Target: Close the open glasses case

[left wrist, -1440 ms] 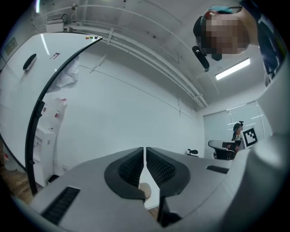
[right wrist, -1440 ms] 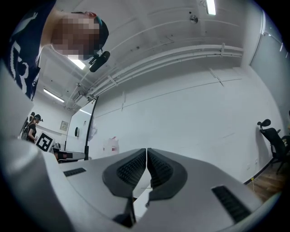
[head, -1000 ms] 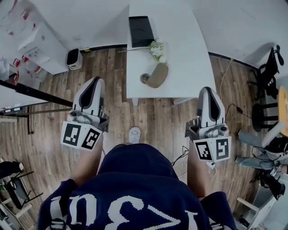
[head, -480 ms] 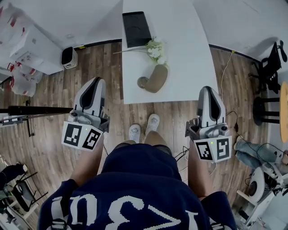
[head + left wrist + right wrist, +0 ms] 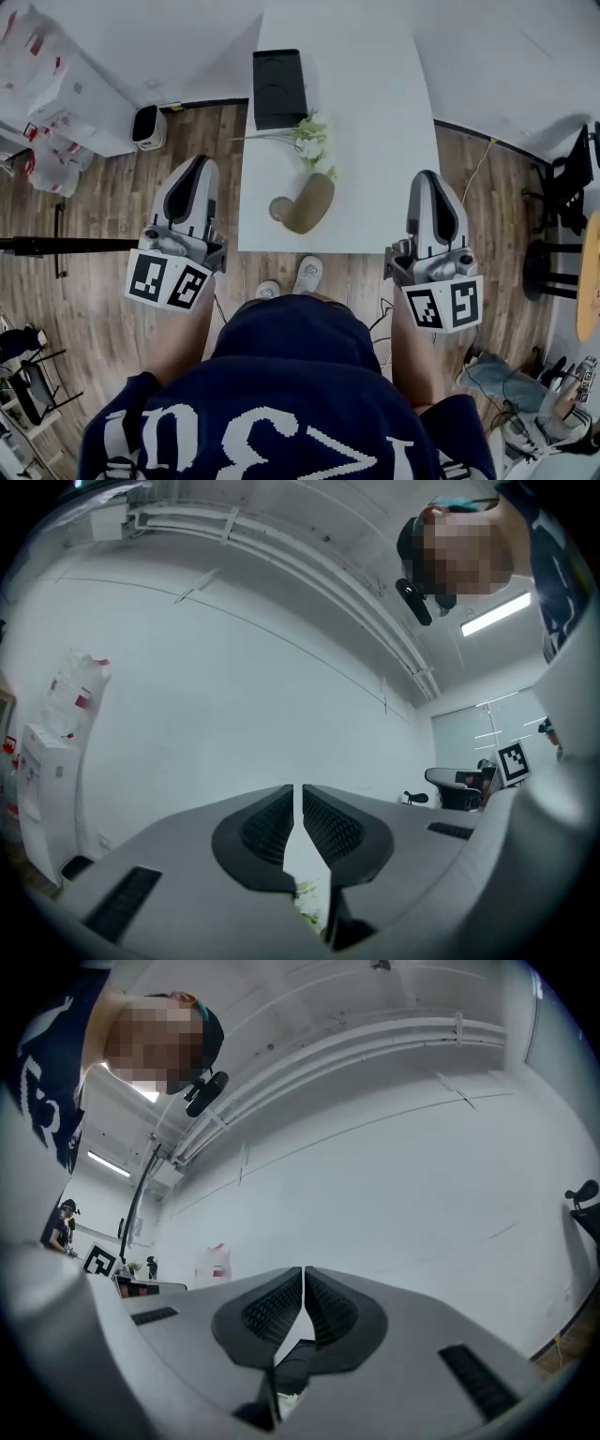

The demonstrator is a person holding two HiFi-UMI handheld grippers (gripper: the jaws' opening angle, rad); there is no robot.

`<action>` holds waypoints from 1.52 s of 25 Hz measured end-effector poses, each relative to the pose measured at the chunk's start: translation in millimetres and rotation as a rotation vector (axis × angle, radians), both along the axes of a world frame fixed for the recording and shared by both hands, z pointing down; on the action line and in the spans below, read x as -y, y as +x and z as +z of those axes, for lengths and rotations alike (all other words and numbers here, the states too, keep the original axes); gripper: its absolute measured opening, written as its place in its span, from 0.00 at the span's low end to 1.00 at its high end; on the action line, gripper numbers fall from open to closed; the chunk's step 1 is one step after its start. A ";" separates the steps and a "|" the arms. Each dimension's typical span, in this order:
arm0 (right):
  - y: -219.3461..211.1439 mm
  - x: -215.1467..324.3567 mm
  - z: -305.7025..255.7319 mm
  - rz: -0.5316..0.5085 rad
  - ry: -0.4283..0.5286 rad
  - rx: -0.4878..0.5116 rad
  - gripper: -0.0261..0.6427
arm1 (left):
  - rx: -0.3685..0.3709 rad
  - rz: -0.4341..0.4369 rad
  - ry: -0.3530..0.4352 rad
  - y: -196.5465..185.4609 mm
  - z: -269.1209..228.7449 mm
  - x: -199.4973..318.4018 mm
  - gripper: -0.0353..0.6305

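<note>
Closing the glasses case (image 5: 307, 203) at the tabletop's (image 5: 375, 141) near edge needs no grasp: your left gripper (image 5: 198, 164) and right gripper (image 5: 428, 176) are both pinched together, empty, so push the lid over.

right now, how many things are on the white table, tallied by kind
glasses case: 1
bunch of flowers: 1
black box: 1
total: 3

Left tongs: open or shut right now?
Shut. In the left gripper view the grey left tongs show their jaws almost together, nothing gripped between them.
</note>
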State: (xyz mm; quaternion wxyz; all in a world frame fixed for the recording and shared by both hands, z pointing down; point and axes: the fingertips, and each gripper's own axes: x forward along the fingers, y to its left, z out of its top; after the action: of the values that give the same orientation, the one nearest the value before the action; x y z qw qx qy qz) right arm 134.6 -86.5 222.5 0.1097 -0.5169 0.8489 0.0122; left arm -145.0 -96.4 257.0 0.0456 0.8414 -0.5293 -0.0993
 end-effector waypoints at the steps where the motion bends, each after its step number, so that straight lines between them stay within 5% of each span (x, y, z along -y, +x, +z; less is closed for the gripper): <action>1: 4.9 8.5 -1.8 -0.013 0.006 0.001 0.08 | -0.003 -0.010 0.005 4.7 -1.3 5.1 0.09; 10: 24.9 61.6 12.2 -0.093 -0.053 0.038 0.08 | -0.001 -0.035 -0.049 36.4 16.1 36.2 0.09; 17: 21.7 81.8 39.4 -0.080 -0.139 0.081 0.08 | 0.025 0.055 -0.125 50.8 37.0 60.2 0.09; 22: -3.4 77.8 72.0 -0.111 -0.212 -0.101 0.08 | 0.051 0.197 -0.198 63.1 63.7 74.1 0.09; 26: -15.0 73.2 118.3 -0.174 -0.366 -0.031 0.08 | 0.026 0.313 -0.307 76.3 106.2 74.7 0.13; 29: -24.9 66.1 165.8 -0.202 -0.465 -0.118 0.11 | 0.010 0.415 -0.423 89.1 143.7 70.5 0.29; 38: -72.7 17.6 308.0 -0.416 -0.956 0.023 0.40 | 0.010 0.650 -0.730 118.2 248.0 56.4 0.33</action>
State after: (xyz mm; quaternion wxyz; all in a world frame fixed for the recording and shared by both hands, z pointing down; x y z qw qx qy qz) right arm 61.8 -104.1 530.4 -0.1290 -0.3298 0.8432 -0.4045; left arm -26.8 -152.9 504.9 0.3640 0.8925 -0.2397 0.1161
